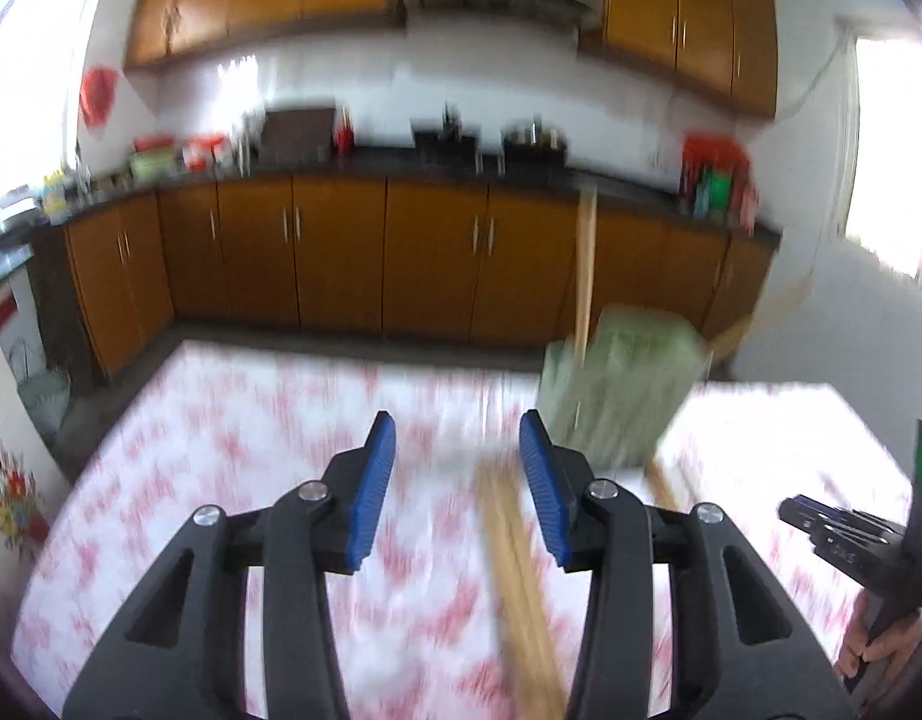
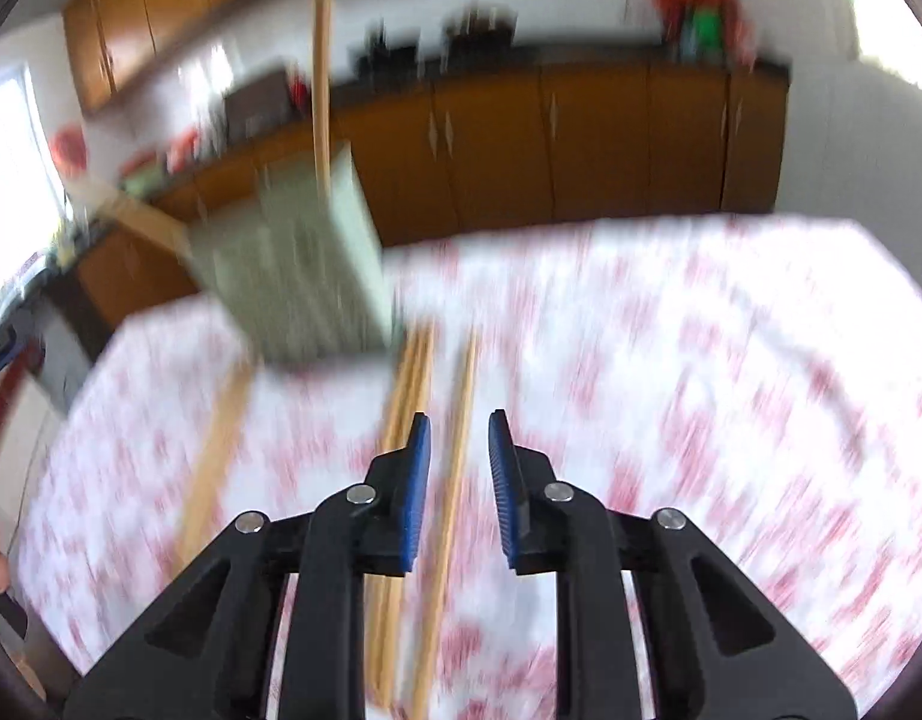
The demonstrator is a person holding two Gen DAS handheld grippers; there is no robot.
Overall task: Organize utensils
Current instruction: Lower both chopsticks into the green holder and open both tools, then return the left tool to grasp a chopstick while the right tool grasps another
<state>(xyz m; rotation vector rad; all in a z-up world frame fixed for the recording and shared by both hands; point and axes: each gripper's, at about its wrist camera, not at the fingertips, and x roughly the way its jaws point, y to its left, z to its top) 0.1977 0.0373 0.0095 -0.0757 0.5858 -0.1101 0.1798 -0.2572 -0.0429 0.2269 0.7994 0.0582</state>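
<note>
- Your left gripper (image 1: 458,441) hangs over the desk (image 1: 221,420) with its jaws apart and nothing between the blue pads (image 1: 374,480); a pair of chopsticks (image 1: 514,576) lies on the cloth below, just inside the right pad.
- Your right gripper (image 2: 459,441) has its jaws parted, narrower than the left; a single chopstick (image 2: 455,468) lies on the desk in line with the gap, but the pads do not press on it.
- A bundle (image 2: 404,384) of more chopsticks lies just left of that single one, partly under the left pad in the right wrist view.
- Another stick (image 2: 212,462) lies apart, slanting farther left on the cloth.
- The green holder (image 1: 619,384) stands on the desk beyond the sticks, at their far ends; it looks tilted, though blur makes that unsure.
- One chopstick (image 1: 585,276) rises upright from the holder, and a wooden handle (image 2: 131,216) leans out of its side.
- The holder is the only thing that blocks the way forward; the cloth to the right of your right gripper is bare.
- Beyond the desk run brown cabinets (image 1: 341,252) under a dark counter (image 1: 401,159) crowded with blurred kitchenware.
- Your right hand (image 1: 880,642) shows at the edge of the left wrist view.
</note>
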